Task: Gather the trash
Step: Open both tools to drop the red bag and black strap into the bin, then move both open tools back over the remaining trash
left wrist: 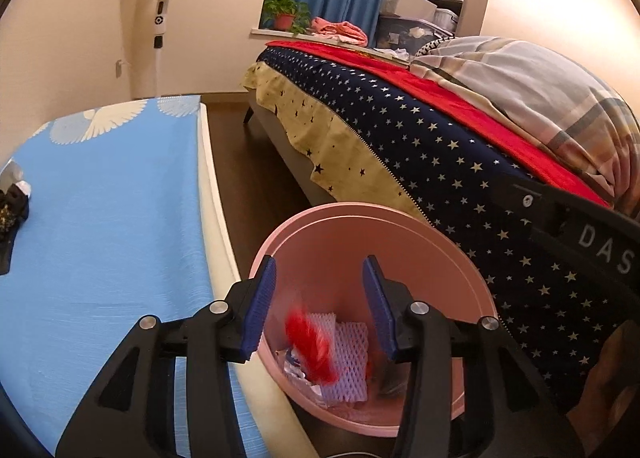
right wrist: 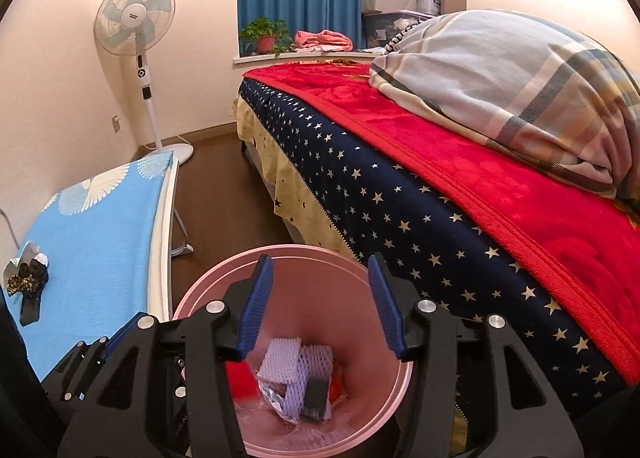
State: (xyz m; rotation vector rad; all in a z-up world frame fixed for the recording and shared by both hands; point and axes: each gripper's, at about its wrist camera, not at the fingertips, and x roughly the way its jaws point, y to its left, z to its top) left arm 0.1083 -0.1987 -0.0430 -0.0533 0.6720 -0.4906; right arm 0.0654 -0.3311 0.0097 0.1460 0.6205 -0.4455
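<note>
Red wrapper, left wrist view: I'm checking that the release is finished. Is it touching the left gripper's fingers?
Apart. The left wrist view shows the blurred red wrapper between the open left gripper's blue fingers, with pink bin wall visible either side.

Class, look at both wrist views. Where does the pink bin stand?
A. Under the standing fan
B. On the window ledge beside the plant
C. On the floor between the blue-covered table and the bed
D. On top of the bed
C: the pink bin sits on the dark floor, with the blue-covered table on one side and the bed on the other.
</note>
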